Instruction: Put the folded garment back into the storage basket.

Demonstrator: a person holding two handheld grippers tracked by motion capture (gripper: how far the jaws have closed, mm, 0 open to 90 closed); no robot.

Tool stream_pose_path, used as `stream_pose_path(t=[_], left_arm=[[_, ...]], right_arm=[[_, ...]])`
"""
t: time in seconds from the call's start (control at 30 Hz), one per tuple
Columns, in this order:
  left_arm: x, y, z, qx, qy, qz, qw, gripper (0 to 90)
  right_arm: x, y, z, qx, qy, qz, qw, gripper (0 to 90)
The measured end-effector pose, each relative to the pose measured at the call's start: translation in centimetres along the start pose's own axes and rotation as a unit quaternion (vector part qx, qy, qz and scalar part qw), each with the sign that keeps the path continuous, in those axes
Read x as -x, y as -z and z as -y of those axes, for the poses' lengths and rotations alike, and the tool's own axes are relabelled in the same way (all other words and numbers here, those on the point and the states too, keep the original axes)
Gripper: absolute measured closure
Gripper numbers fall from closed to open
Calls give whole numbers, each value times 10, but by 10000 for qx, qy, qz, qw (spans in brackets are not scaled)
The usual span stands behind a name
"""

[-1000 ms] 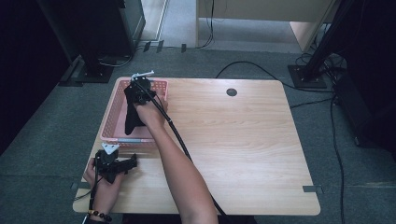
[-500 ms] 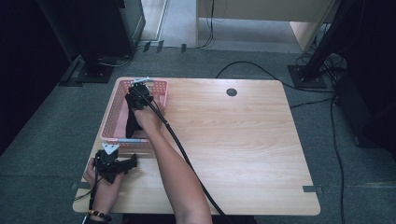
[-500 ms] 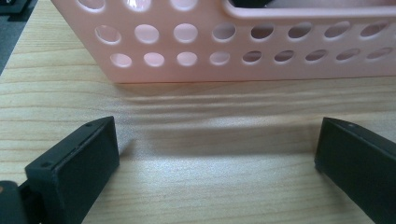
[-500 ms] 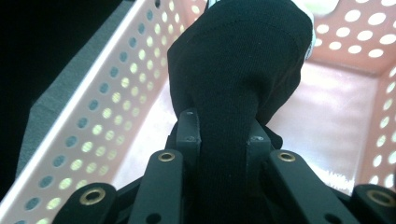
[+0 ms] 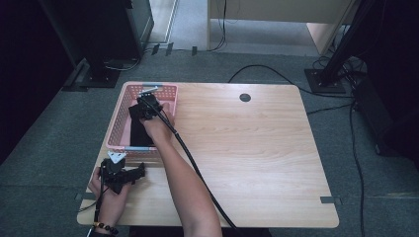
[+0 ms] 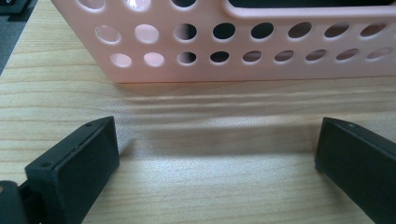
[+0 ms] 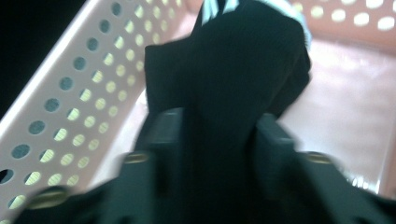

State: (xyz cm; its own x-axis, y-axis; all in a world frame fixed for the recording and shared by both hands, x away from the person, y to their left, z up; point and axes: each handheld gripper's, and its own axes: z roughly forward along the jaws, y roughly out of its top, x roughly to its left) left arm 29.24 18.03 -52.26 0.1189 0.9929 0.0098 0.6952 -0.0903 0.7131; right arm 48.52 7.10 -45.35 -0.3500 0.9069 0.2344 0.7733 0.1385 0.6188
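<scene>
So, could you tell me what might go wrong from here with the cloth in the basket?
The right hand-held gripper pinches the black cloth inside the pink basket; the light basket could lift or slide along with it. The left hand-held gripper rests open just outside the basket wall, not bracing it. The blurred view suggests a possible slip.

It looks like a lab or test room: a bare wooden counter (image 5: 257, 148) stands on grey carpet (image 5: 59, 148), with black equipment stands (image 5: 326, 74) and loose cables (image 5: 356, 148) trailing across the floor around it.
</scene>
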Motion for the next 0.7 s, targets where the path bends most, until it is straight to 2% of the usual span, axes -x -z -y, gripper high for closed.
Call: stream_pose_path(t=[0.07,0.17,0.23,0.3,0.4,0.7], left_arm=[[0,0,0,1,9,2,10000,0],[0,0,0,1,-4,-2,10000,0],[0,0,0,1,-7,-3,10000,0],[0,0,0,4,-5,-2,10000,0],[0,0,0,3,-8,-2,10000,0],[0,0,0,15,9,1,10000,0]], right_arm=[[-2,2,-1,86,114,-80,9999,335],[-3,5,-1,90,159,-141,9997,178],[-2,6,-1,6,150,-152,9998,89],[-2,7,-1,-143,259,-180,9994,1],[-1,10,0,-264,401,-56,9988,0],[5,35,-2,70,485,-181,9986,0]])
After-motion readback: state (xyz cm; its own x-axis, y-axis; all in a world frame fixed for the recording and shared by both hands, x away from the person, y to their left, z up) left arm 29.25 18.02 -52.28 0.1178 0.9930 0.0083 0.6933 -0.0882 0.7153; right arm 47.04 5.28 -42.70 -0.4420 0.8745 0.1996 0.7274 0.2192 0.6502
